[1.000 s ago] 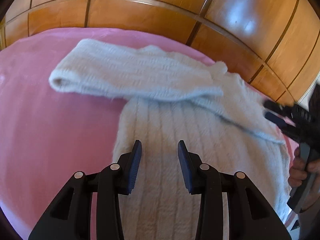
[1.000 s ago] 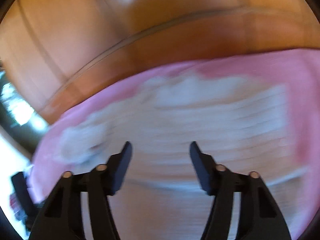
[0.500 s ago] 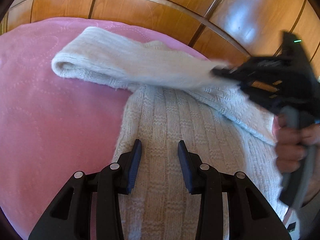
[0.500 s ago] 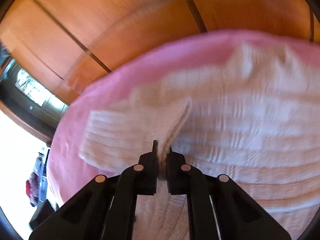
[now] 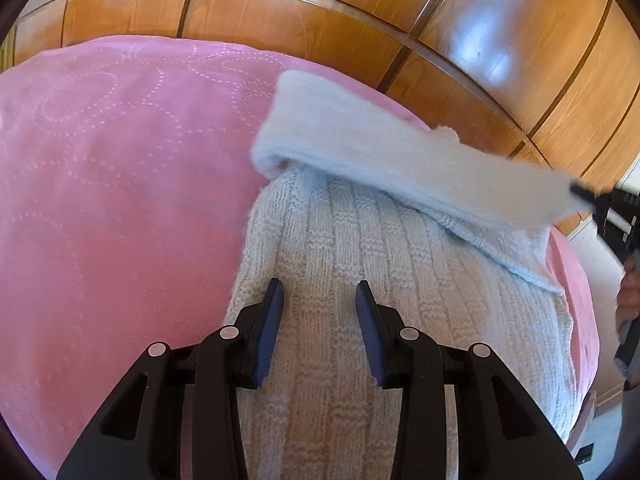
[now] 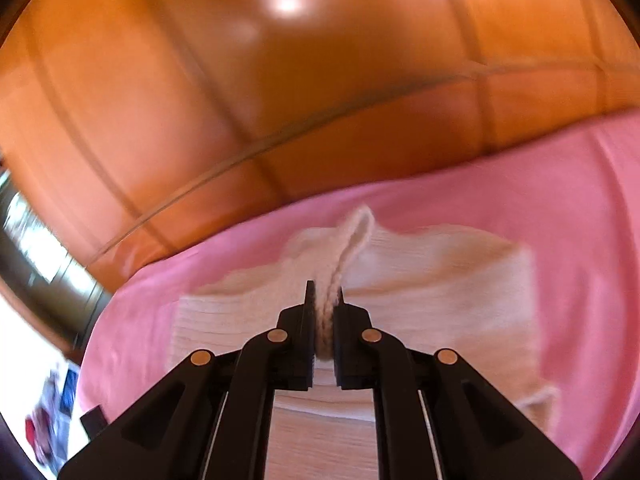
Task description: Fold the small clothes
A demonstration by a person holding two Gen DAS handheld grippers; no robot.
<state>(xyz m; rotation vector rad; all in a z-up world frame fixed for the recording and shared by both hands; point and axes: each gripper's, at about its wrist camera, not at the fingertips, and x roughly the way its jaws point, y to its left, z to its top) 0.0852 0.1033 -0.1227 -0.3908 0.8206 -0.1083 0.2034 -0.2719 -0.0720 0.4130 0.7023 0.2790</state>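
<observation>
A cream ribbed knit sweater (image 5: 360, 272) lies on a pink bedspread (image 5: 120, 200). One sleeve (image 5: 392, 160) stretches across the sweater's upper part, lifted at its right end. My right gripper (image 6: 325, 304) is shut on the sleeve's cuff (image 6: 352, 244); it also shows at the right edge of the left wrist view (image 5: 588, 194), held by a hand. My left gripper (image 5: 319, 300) is open and empty, hovering over the sweater's body near its left edge.
A wooden panelled headboard (image 5: 320, 20) rises behind the bed. The pink bedspread spreads wide to the sweater's left. A bright window area (image 6: 24, 340) shows at the left of the right wrist view.
My right gripper came down on the sleeve cuff, shut on it and has pulled the sleeve to the right across the sweater. The left gripper has stayed open over the body.
</observation>
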